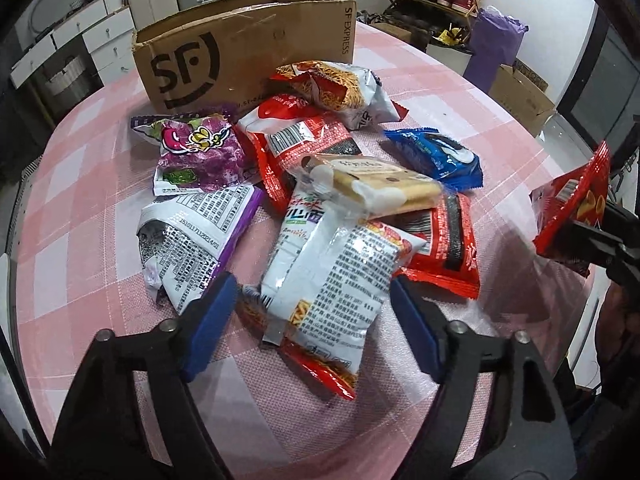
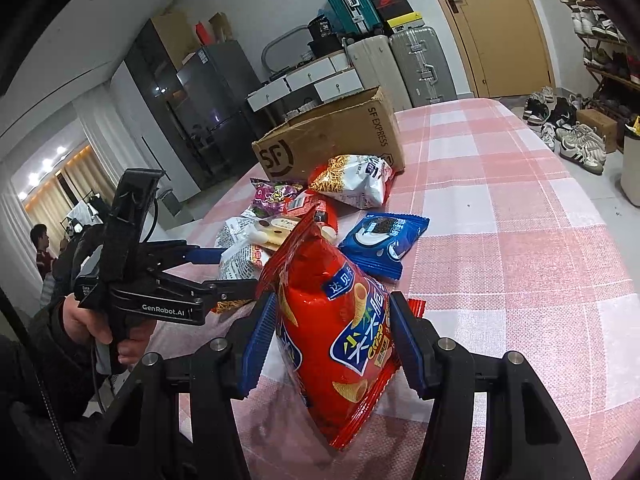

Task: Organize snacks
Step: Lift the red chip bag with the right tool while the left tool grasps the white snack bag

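While the right gripper (image 2: 332, 336) holds a red crisp bag (image 2: 340, 344) upright off the table (image 2: 520, 240), its blue fingers (image 2: 260, 340) pressed against the bag's two sides, the left gripper (image 1: 312, 320) hangs over the heap of snacks with its fingers (image 1: 212, 312) spread apart. They straddle the near end of a white noodle packet (image 1: 332, 276) printed with black text; the right finger looks to be at the packet's edge, the left one stands clear of it, and whether either presses on it cannot be told. In the left wrist view the heap fills the middle of the pink checked table: a purple candy bag (image 1: 192, 152) at 10 o'clock, a white and purple packet (image 1: 188, 236) at 9 o'clock, a clear-wrapped sandwich cake (image 1: 372, 184) at the centre lying on top of red packets (image 1: 300, 140), a blue cookie packet (image 1: 436, 156) at 2 o'clock, and a white and orange noodle-snack bag (image 1: 340, 88) at 12 o'clock. Behind that bag, at 12 o'clock near the far edge, stands an open cardboard box (image 1: 240, 48) marked SF Express. The red crisp bag shows at 3 o'clock in this view, well apart from the heap. In the right wrist view a hand (image 2: 88, 324) grips the left gripper's handle at 9 o'clock.
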`<state>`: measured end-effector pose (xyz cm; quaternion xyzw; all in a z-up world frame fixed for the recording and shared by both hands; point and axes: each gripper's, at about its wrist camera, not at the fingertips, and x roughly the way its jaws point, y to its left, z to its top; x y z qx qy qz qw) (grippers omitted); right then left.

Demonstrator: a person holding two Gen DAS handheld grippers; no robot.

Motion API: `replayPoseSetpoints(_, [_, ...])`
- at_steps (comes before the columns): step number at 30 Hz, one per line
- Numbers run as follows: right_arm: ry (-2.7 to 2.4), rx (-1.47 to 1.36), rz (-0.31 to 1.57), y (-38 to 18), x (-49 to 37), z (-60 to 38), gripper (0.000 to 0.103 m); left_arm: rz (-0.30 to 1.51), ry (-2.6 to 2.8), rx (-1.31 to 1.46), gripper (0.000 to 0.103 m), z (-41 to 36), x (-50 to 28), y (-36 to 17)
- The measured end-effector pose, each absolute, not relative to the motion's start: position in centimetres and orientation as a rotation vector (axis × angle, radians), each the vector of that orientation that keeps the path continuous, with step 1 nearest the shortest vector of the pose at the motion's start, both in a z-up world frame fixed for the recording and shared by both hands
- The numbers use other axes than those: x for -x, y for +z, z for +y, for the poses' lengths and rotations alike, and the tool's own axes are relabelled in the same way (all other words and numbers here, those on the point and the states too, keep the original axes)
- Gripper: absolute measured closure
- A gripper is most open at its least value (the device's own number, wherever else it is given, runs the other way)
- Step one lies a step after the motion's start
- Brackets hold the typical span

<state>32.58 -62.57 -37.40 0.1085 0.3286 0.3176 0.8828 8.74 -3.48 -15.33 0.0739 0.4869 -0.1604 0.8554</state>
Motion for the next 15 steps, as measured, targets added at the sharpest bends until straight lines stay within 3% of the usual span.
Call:
replayPoseSetpoints(4, [0.658, -0.227, 0.688, -37.5, -32.7, -62.6, 0.046, 1.027, -0.393, -0.106, 0.038, -2.8, -8.7, -15.1])
replayPoseSetpoints(9, [0.659, -0.224, 0.694, -37.6, -32.7, -62.3, 0.046, 1.015, -0.412, -0.102, 0.058, -2.7, -8.4, -14.8])
replayPoseSetpoints(15, [0.658, -0.215, 0.686, -37.4, -32.5, -62.3, 0.046, 1.011, -0.409, -0.108, 0.06, -2.9, -7.6, -14.5])
